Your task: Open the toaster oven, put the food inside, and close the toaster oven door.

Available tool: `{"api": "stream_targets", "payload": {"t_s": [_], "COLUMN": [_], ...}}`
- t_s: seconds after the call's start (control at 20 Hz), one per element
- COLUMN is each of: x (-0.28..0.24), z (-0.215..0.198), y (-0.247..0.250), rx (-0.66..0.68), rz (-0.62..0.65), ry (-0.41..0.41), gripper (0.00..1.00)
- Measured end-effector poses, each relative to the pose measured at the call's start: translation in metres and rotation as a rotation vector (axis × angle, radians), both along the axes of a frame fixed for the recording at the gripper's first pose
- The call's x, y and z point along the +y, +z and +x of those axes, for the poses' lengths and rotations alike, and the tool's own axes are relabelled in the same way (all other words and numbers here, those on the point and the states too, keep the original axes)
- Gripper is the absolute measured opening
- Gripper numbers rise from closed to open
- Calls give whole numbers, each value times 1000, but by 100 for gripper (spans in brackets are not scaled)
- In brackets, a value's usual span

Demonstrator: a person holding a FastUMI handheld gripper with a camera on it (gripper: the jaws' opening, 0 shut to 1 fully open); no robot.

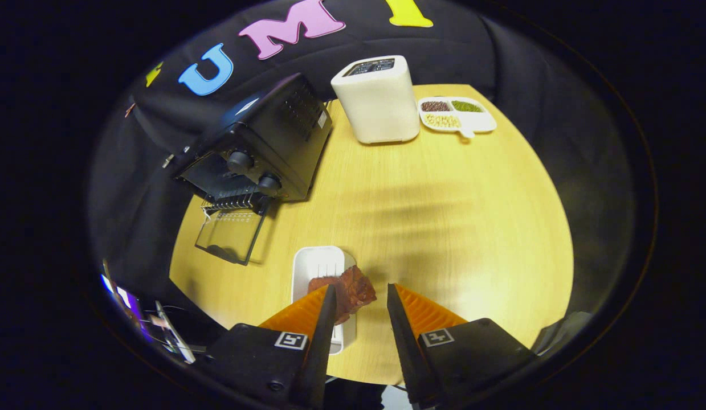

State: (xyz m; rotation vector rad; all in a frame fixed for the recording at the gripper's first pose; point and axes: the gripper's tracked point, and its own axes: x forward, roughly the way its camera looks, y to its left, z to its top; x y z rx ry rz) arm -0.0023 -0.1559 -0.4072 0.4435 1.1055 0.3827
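Meat chunk on white tray by bench near edge, just ahead of spread, empty tongs, nearer left finger; open toaster oven beyond, far-left corner.

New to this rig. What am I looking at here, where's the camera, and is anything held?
There is no robot arm: a person carries a handheld two-finger gripper, and the fisheye camera rides on it, looking forward along the fingers. They are open and press on nothing. A brown piece of food sits at one finger, overhanging a white tray; whether that finger touches it I cannot tell. All of it rests on a wooden table. Beyond stands a black toaster oven with its glass door already folded down. Farther back are a white box-shaped appliance and a divided dish of beans.
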Motion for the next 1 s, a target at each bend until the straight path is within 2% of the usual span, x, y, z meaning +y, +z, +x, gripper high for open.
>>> {"api": "stream_targets", "payload": {"t_s": [0.05,0.1,0.2,0.25,0.3,0.5,0.65,0.8,1.0], "x": [3,11,18,19,14,-1,3,29,95], "z": [2,4,0,2,3,2,1,-5,-15], "y": [-4,-11,8,13,15,34,67,115,163], "rx": [12,19,41,34,20,-58,-122,-197,-263], "rz": [12,34,140,156,144,85,98,137,187], "ry": [-2,7,18,-1,-7,-41,-97,-141,-170], "gripper": [57,48,31,19,14,10,10,9,9]}}
